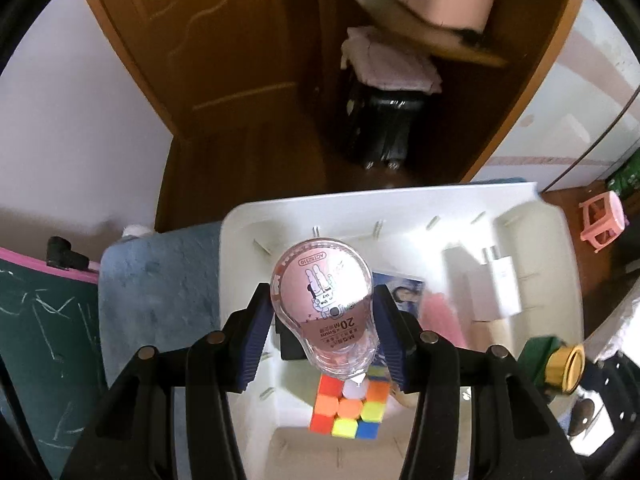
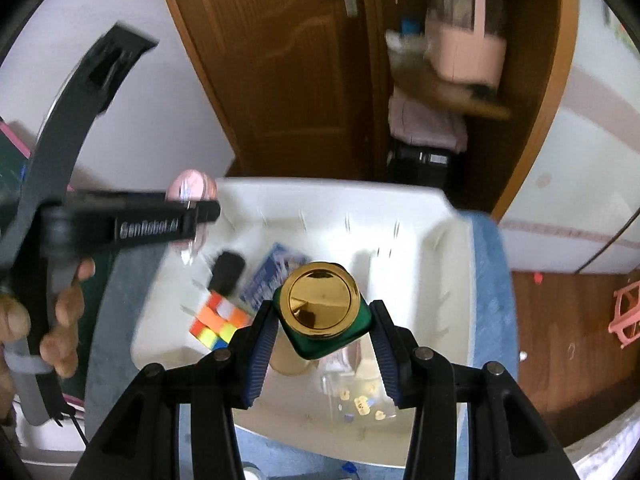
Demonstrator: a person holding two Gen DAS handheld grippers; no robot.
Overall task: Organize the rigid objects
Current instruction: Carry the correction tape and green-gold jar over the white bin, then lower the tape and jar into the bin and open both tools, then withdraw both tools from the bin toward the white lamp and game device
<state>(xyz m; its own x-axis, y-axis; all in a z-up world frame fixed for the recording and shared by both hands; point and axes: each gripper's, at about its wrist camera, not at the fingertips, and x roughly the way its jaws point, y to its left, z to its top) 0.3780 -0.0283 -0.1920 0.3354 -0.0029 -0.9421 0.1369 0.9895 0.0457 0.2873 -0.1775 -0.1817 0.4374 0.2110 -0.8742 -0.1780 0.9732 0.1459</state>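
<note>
blue ribbed pads of the left gripper clamp a clear plastic correction-tape dispenser with a round pink label, which stands on end between them over a white plastic storage bin. below its tip, on the bin floor, lies a multicoloured puzzle cube, with a small black block and a printed card with a blue edge beside it, and a white boxy adapter further to the right.

the right gripper pinches a dark green bottle with a shiny gold round cap, cap facing the camera, held above the same bin. under it sit a clear sheet or packet with small gold stickers. in the right wrist view the left gripper's black body and a hand around its grey handle show at the left edge.

the bin rests on a blue fuzzy cloth. behind stands a brown wooden door, and a pink plastic stool is on the floor.
</note>
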